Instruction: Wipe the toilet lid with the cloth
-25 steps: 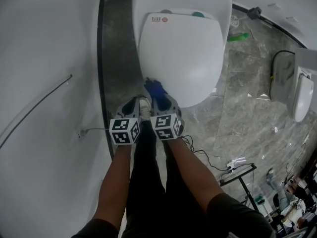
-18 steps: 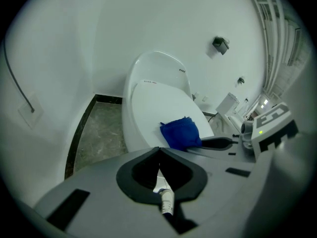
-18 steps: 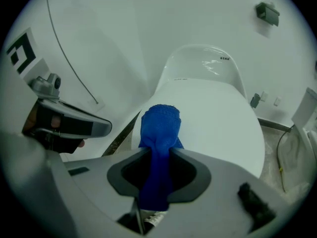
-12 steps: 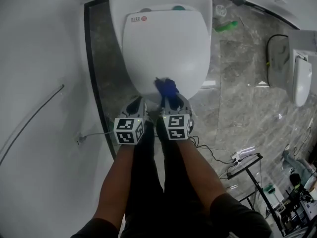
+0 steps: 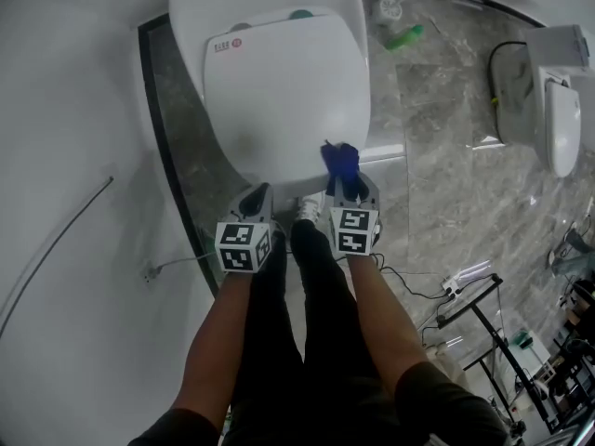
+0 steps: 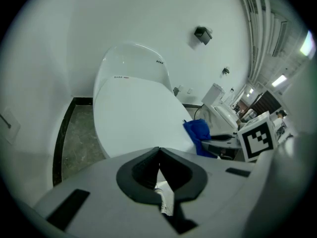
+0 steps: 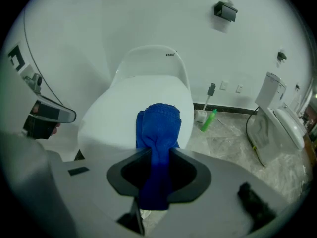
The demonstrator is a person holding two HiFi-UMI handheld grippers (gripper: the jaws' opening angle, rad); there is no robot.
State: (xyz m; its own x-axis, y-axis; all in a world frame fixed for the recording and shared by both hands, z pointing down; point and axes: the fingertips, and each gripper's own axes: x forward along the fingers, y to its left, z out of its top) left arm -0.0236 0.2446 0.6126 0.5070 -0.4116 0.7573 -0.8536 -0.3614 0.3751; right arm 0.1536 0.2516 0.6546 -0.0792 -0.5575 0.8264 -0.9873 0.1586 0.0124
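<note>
Fingers of the right gripper (image 7: 158,155) clamped tight on the blue cloth (image 7: 158,125), bunched at the front right rim of the toilet lid (image 7: 124,110). Fingers of the left gripper (image 6: 158,155) closed on nothing, near the lid's front. Press flatter; sweep overlapping strokes toward the hinge.

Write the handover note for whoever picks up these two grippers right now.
Left gripper: jaws together, nothing in them. It is near the front edge of the toilet lid.
Right gripper: shut on the blue cloth, which sticks out ahead of the jaws over the lid's front right edge. Whether it presses on the lid cannot be told.
Lid: closed.
Done: cloth is in hand and at the lid. No streaks or dirt show, so wiped area is unknown.
Left: probably best to treat the whole lid as unwiped and wipe from the front edge to the back.
</note>
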